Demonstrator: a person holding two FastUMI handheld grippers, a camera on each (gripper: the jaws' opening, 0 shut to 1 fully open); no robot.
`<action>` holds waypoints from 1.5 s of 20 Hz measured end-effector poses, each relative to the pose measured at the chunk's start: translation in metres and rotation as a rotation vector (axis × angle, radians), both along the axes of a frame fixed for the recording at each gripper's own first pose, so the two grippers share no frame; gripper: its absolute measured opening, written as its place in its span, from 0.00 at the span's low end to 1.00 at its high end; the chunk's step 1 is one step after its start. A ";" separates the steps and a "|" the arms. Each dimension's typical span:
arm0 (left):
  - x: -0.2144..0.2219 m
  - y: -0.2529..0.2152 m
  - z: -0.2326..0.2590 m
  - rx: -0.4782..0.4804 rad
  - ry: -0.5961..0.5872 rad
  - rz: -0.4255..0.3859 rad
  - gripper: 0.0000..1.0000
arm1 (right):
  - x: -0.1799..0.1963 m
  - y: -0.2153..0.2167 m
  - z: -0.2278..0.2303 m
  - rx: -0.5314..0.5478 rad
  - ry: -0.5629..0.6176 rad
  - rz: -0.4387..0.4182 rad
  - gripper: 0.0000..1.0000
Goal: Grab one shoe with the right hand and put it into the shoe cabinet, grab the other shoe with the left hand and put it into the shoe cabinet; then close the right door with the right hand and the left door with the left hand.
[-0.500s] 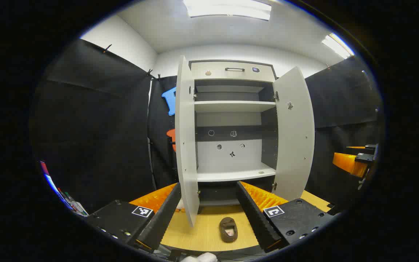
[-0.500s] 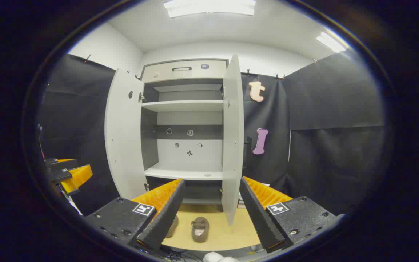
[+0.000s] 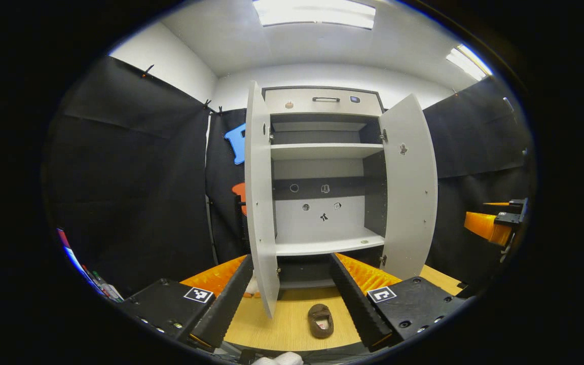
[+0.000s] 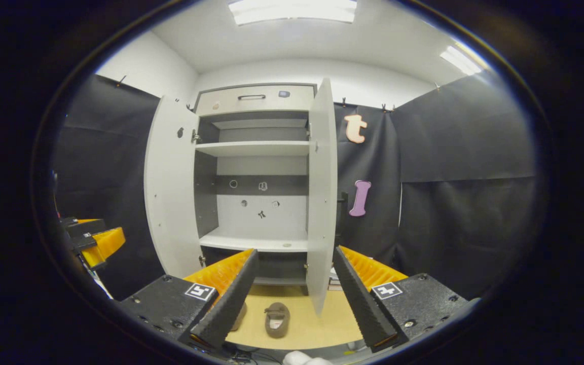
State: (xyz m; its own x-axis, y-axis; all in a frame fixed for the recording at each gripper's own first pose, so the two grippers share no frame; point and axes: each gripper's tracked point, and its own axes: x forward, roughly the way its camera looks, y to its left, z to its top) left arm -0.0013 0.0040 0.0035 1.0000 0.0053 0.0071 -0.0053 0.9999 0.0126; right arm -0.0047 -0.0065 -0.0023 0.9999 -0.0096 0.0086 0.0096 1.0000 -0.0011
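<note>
Fingers spread wide on both grippers (image 3: 288, 304) (image 4: 292, 304), holding nothing. Shoes (image 4: 277, 319) on floor at 6 o'clock; cabinet (image 4: 259, 152) doors open. Nothing done yet.

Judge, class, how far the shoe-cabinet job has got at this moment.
Nothing looks done yet. Both shoes lie on the wooden floor before the shoe cabinet: one shoe in plain sight, the other shoe partly behind a finger. Its shelves are bare; the left door and right door stand open. The right gripper and left gripper are open, holding nothing. All steps remain.
</note>
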 end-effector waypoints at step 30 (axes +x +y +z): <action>0.008 0.025 -0.035 0.034 0.099 0.170 0.95 | 0.171 0.066 -0.410 -0.051 0.737 0.168 0.96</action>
